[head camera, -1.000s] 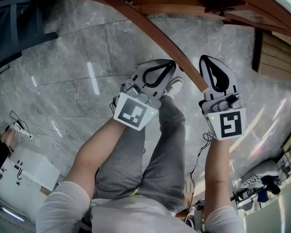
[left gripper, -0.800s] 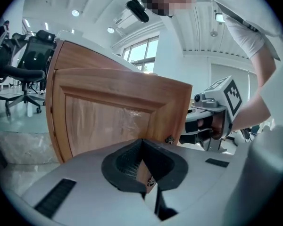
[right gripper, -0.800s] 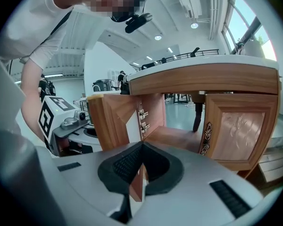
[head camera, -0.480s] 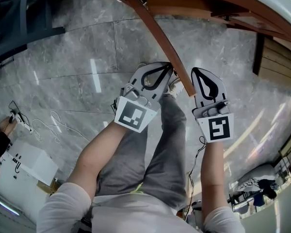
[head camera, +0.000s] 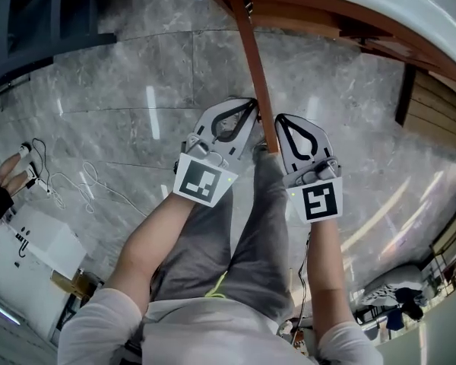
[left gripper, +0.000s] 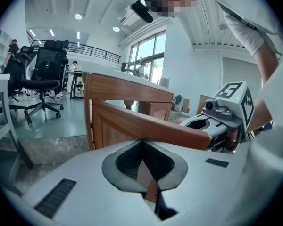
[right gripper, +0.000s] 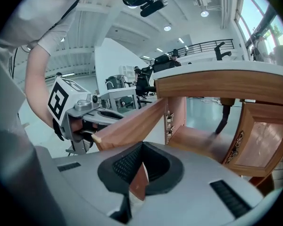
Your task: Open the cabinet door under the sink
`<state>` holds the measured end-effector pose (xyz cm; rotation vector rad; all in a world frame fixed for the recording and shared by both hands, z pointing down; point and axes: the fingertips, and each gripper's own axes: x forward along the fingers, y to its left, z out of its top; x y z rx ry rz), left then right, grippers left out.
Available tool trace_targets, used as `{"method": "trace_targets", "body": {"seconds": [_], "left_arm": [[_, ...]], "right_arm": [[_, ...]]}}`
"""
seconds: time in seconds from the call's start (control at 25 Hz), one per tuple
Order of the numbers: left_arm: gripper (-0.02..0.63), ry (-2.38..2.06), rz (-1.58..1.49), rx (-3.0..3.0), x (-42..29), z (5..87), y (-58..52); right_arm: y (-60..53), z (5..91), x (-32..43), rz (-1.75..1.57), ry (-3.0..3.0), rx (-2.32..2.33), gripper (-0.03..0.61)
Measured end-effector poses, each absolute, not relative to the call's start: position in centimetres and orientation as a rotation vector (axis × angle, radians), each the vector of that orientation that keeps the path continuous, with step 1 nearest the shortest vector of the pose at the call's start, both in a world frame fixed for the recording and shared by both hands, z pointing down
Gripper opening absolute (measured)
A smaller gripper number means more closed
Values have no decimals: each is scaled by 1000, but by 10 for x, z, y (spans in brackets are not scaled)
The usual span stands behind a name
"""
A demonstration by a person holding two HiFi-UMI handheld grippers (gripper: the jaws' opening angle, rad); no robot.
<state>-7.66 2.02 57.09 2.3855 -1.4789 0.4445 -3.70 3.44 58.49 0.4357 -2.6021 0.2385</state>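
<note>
The brown wooden cabinet door (head camera: pixel 254 59) stands swung out from the cabinet under the white countertop (head camera: pixel 410 14), its free edge pointing at me. My left gripper (head camera: pixel 249 106) lies close along the door's left side, jaws shut on nothing. The right gripper (head camera: pixel 280 120) is just right of the door's free end, its jaws also closed and empty. In the left gripper view the door's top rail (left gripper: pixel 146 126) runs across behind my left gripper (left gripper: pixel 142 141). The right gripper view shows the door (right gripper: pixel 132 124) beyond my right gripper (right gripper: pixel 142 145), with the open cabinet (right gripper: pixel 198 140). I cannot tell whether either gripper touches the door.
A second carved door (right gripper: pixel 259 140) stays closed at the right. My legs (head camera: pixel 243 242) stand on grey marble floor (head camera: pixel 137 90) below the door. A white box (head camera: pixel 30 249) and cables (head camera: pixel 68 185) lie at the left. An office chair (left gripper: pixel 42 74) stands farther off.
The door has swung from a slant to nearly straight toward me. Both grippers have moved left and up in the picture, the right one closing in beside the left.
</note>
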Motion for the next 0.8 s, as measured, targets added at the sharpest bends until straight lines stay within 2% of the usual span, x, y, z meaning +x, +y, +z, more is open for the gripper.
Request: {"method": "trace_targets", "body": {"seconds": [0.4, 0.8], "left_arm": [[15, -1664, 423, 2264, -147, 515, 14], [15, -1613, 436, 2388, -129, 442, 0]], "right_arm": [[21, 533, -64, 362, -2672, 578, 31], [-3, 447, -60, 317, -2703, 701, 31]]}}
